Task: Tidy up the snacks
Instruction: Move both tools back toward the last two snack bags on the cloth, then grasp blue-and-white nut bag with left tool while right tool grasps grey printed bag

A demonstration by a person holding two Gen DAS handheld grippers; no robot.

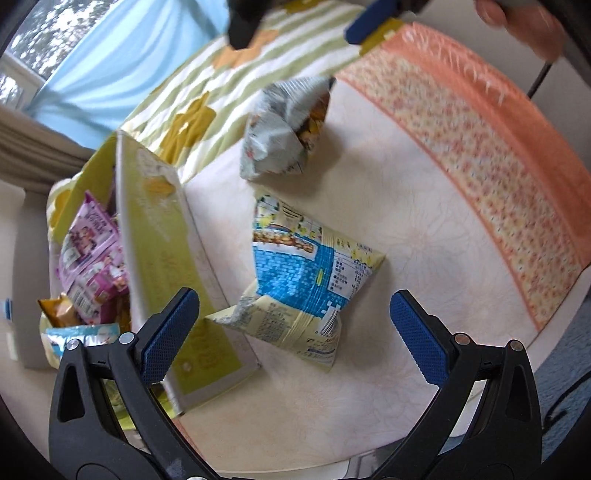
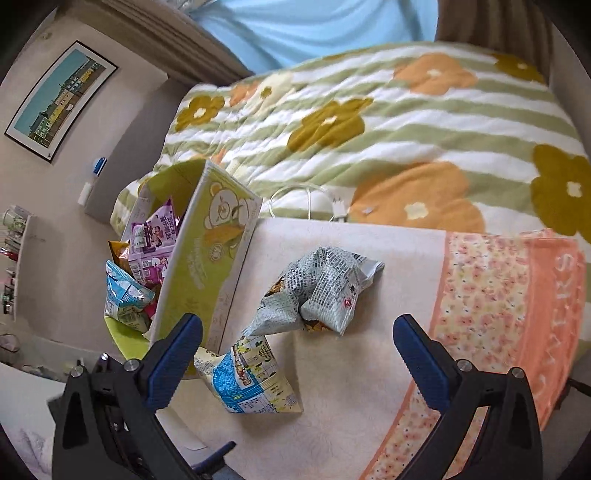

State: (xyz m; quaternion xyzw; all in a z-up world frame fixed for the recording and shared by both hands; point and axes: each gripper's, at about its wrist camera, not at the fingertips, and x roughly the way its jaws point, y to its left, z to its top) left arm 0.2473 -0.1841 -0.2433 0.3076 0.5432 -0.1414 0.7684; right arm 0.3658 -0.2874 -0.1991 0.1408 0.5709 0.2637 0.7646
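Note:
A yellow-and-blue snack bag [image 1: 303, 280] lies on the cream towel [image 1: 388, 221], just ahead of my open, empty left gripper [image 1: 291, 332]. It also shows in the right wrist view [image 2: 251, 376]. A crumpled grey-white snack bag [image 1: 284, 129] lies farther on; in the right wrist view this bag [image 2: 317, 291] sits ahead of my open, empty right gripper [image 2: 295, 358]. A green cardboard box [image 1: 162, 258] at the left holds purple, gold and blue snack packs [image 1: 92, 254]. The box [image 2: 210, 258] and its packs [image 2: 147, 254] also show in the right wrist view.
The towel has an orange floral border [image 2: 491, 314]. Beyond it lies a green-striped flowered blanket [image 2: 388, 122] with a white charger cable [image 2: 314, 203]. The right gripper's tip [image 1: 369, 18] and a hand [image 1: 517, 18] show at the top of the left wrist view.

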